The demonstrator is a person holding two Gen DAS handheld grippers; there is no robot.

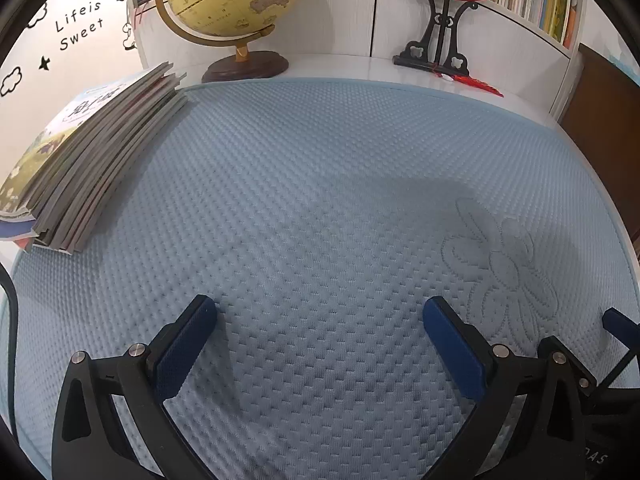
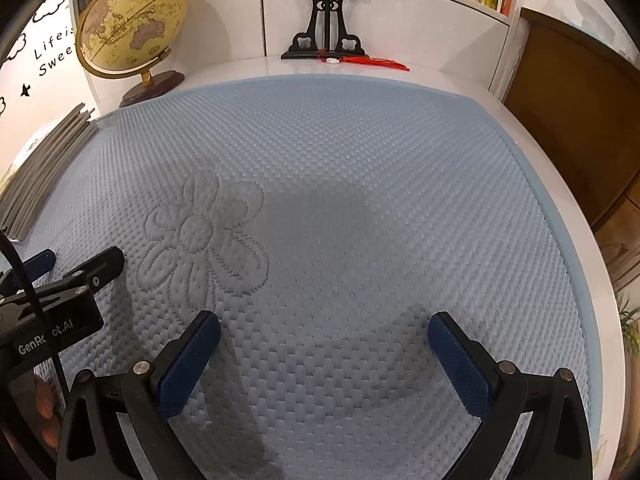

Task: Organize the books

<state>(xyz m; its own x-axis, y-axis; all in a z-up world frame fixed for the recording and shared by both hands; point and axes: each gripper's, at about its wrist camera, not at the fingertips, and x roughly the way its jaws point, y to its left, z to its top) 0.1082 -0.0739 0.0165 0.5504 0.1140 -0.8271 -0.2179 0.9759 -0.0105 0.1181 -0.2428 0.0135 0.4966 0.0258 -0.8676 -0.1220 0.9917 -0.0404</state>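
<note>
My left gripper (image 1: 320,320) and right gripper (image 2: 324,332) both hover with jaws spread wide, grasping nothing, over the quilted pale-blue mat (image 1: 320,184). The stack of thin grey-edged books (image 1: 92,160) lies at the mat's far-left edge — near the yellow globe on its wooden base (image 1: 236,0).

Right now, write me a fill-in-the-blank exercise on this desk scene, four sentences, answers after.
1. The stack of books lies on the ____ side of the blue mat.
2. Behind the mat, near the books, stands a ____ on a dark wooden base.
3. Both the left tool and the right tool have their jaws ____ and hold nothing.
4. The pattern stitched into the mat is a ____.

Answers: left; globe; open; flower
</note>
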